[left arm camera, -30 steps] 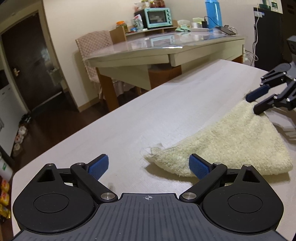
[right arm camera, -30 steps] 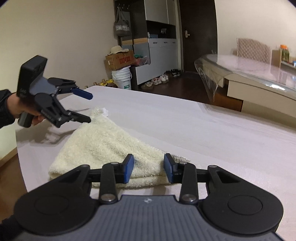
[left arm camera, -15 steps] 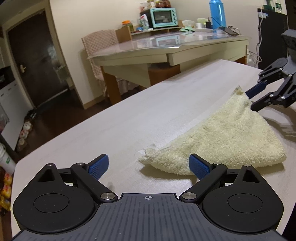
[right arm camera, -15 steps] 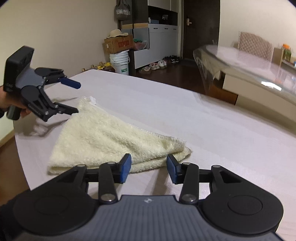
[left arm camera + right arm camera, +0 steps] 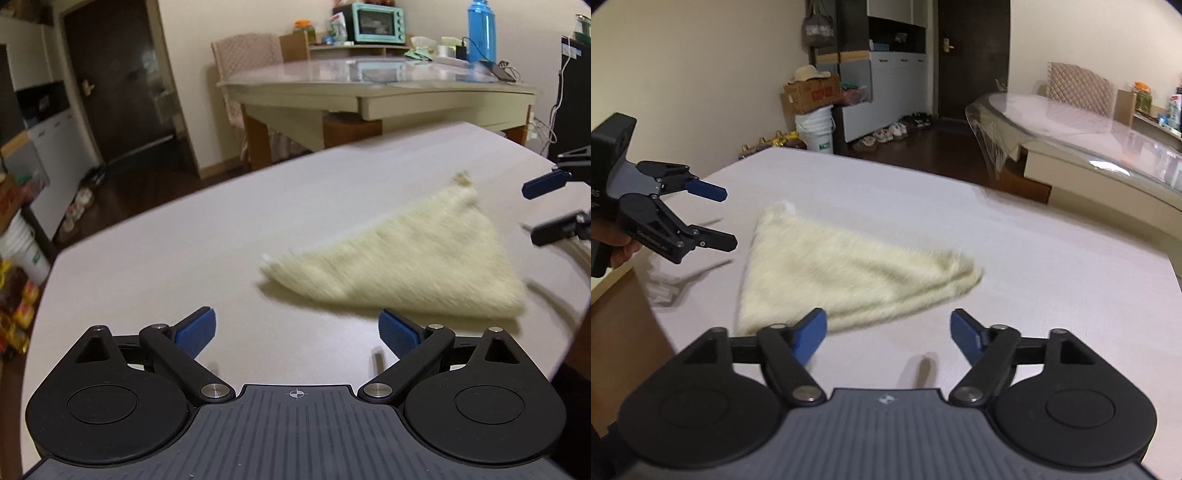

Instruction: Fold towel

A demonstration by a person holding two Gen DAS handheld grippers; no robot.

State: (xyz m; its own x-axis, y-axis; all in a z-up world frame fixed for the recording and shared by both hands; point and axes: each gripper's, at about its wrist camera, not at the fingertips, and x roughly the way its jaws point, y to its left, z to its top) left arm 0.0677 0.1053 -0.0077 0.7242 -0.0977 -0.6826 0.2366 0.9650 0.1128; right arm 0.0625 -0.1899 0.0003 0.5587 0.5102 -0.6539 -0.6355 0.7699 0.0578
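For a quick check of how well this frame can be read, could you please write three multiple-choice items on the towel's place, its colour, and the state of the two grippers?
1. Where does the towel lie?
A. on the grey table
B. on the floor
C. on a chair

2. What colour is the towel?
A. blue
B. cream
C. red

3. How are the left gripper and right gripper?
A. both shut on the towel
B. one open, one shut
C. both open, holding nothing

Answers: 1 A, it lies flat on the tabletop; 2 B, the pile is pale cream; 3 C, each pair of fingers is spread, clear of the cloth.
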